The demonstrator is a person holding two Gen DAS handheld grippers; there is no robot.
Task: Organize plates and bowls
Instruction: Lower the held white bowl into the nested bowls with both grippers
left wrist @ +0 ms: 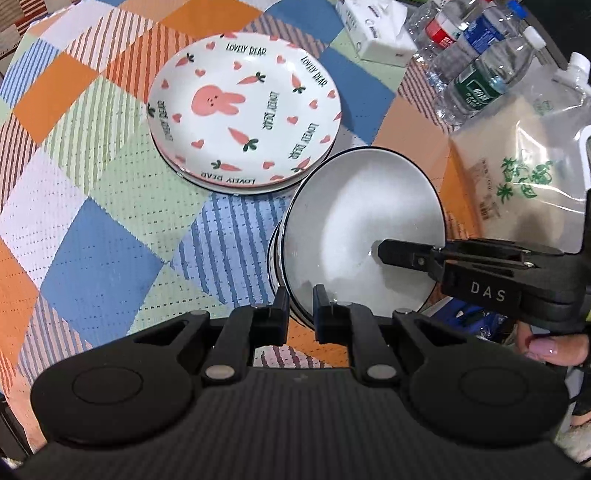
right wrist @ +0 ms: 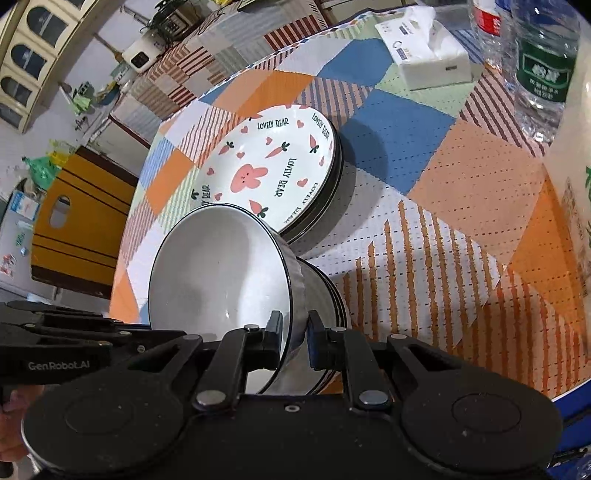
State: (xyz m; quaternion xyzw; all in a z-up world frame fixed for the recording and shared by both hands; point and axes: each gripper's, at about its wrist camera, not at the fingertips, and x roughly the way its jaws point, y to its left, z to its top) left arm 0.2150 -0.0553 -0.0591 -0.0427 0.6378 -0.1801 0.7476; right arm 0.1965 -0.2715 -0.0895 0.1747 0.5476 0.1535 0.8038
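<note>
A stack of white bunny-and-carrot plates (left wrist: 243, 110) sits on the patchwork tablecloth; it also shows in the right wrist view (right wrist: 273, 173). A white bowl with a black rim (left wrist: 362, 221) is tilted on top of a stack of bowls (left wrist: 277, 258), just right of the plates. My left gripper (left wrist: 301, 314) is shut on the top bowl's near rim. My right gripper (right wrist: 295, 339) is shut on the same bowl (right wrist: 218, 273) at its other side, and its fingers (left wrist: 402, 254) reach into the bowl in the left wrist view.
Several water bottles (left wrist: 476, 74), a tissue box (left wrist: 376, 29) and a clear bag of rice (left wrist: 517, 173) stand at the table's right back. The table edge (right wrist: 125, 258) falls off left of the bowls, with a wooden chair (right wrist: 81, 225) beyond.
</note>
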